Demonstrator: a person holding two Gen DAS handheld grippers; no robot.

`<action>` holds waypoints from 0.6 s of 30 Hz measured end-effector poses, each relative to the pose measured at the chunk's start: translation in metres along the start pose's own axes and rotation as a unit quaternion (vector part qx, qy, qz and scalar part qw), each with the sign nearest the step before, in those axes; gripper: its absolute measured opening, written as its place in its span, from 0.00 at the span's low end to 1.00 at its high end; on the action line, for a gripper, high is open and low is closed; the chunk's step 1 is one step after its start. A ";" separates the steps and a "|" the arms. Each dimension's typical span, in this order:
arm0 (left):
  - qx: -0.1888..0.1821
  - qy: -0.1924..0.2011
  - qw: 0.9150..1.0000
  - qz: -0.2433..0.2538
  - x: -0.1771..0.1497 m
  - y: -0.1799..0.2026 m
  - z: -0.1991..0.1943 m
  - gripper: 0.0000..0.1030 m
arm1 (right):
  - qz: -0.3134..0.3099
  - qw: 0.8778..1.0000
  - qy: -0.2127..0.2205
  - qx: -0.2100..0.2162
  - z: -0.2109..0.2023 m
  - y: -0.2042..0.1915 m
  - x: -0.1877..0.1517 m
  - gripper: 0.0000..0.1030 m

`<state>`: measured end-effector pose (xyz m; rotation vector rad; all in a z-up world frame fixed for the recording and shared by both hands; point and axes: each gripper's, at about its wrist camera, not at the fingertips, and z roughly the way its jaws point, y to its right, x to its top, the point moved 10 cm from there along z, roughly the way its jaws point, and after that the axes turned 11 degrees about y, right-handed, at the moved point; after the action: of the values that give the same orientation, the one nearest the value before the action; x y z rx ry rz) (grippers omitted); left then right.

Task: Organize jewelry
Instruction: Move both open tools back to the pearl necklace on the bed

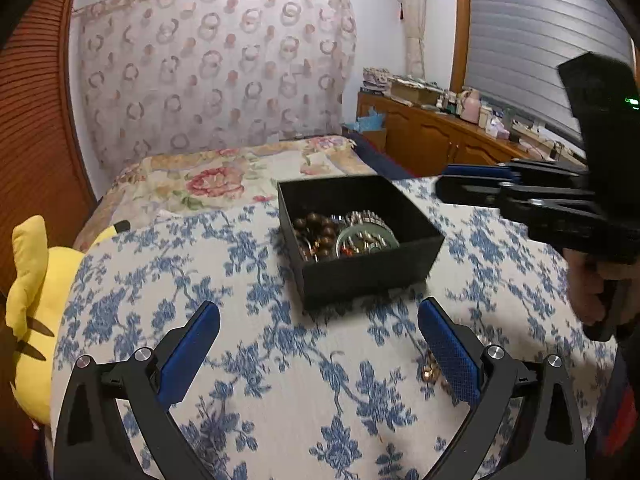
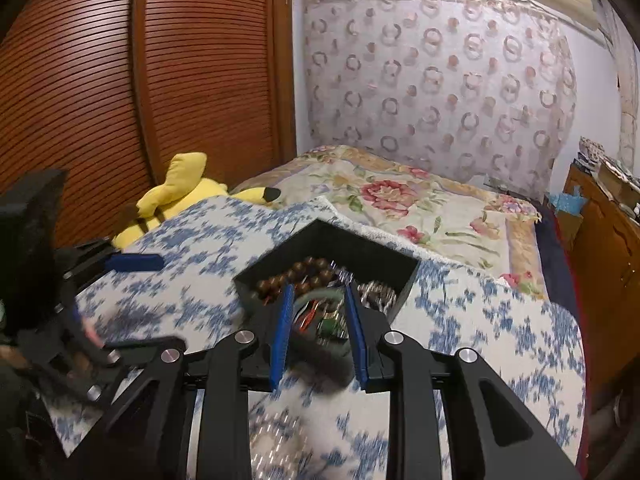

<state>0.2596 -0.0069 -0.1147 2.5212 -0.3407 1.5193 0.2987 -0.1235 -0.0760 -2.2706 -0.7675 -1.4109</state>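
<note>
Nearest of all, the left gripper (image 1: 320, 344) hangs low over the blue-flowered cloth (image 1: 280, 380), its blue-padded fingers (image 1: 192, 354) spread wide apart and holding nothing. Just beside its right-hand finger, at about four o'clock from the middle of that view, a small gold-coloured piece of jewelry (image 1: 430, 372) lies on the cloth, too blurred to name.

Further on, at twelve o'clock from those fingers, sits a black box (image 1: 360, 272), open at the top. Inside it are a string of brown beads (image 1: 316, 228), a greenish ring-shaped bangle (image 1: 368, 236) and some silvery pieces heaped together.

Seen from its own camera, the right gripper (image 2: 316, 330) hovers at the box's near rim, its fingers drawn narrow but with a clear gap between them, gripping nothing. From the left camera it reaches in from three o'clock, above the cloth.

Beyond the cloth, a yellow plush toy (image 2: 180, 192) lies at ten o'clock by the wooden wardrobe (image 2: 140, 80). A rose-patterned bedspread (image 2: 400, 200) stretches away to the far wall.
</note>
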 end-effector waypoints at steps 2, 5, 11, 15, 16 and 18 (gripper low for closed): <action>-0.002 -0.007 1.000 0.000 -0.007 0.001 0.000 0.93 | 0.007 1.000 -0.006 0.006 -0.009 -0.003 -0.011 0.28; -0.006 -0.020 1.000 -0.002 -0.017 0.002 0.001 0.93 | 0.012 1.000 -0.022 0.010 -0.020 -0.007 -0.032 0.28; -0.012 -0.034 0.999 0.004 -0.032 0.011 -0.001 0.93 | 0.016 0.998 -0.063 0.022 -0.027 -0.017 -0.073 0.28; -0.019 -0.034 0.999 0.007 -0.034 0.018 -0.004 0.93 | 0.015 0.996 -0.090 0.021 -0.026 -0.018 -0.094 0.28; -0.020 -0.034 0.999 0.007 -0.033 0.019 -0.004 0.93 | 0.014 0.995 -0.099 0.023 -0.026 -0.018 -0.099 0.28; -0.025 -0.033 0.999 0.007 -0.034 0.023 -0.006 0.93 | 0.013 0.994 -0.104 0.024 -0.028 -0.018 -0.103 0.28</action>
<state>0.2328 -0.0236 -0.1409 2.5406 -0.4012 1.4162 0.2318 -0.1512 -0.1560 -2.4060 -0.8212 -1.1445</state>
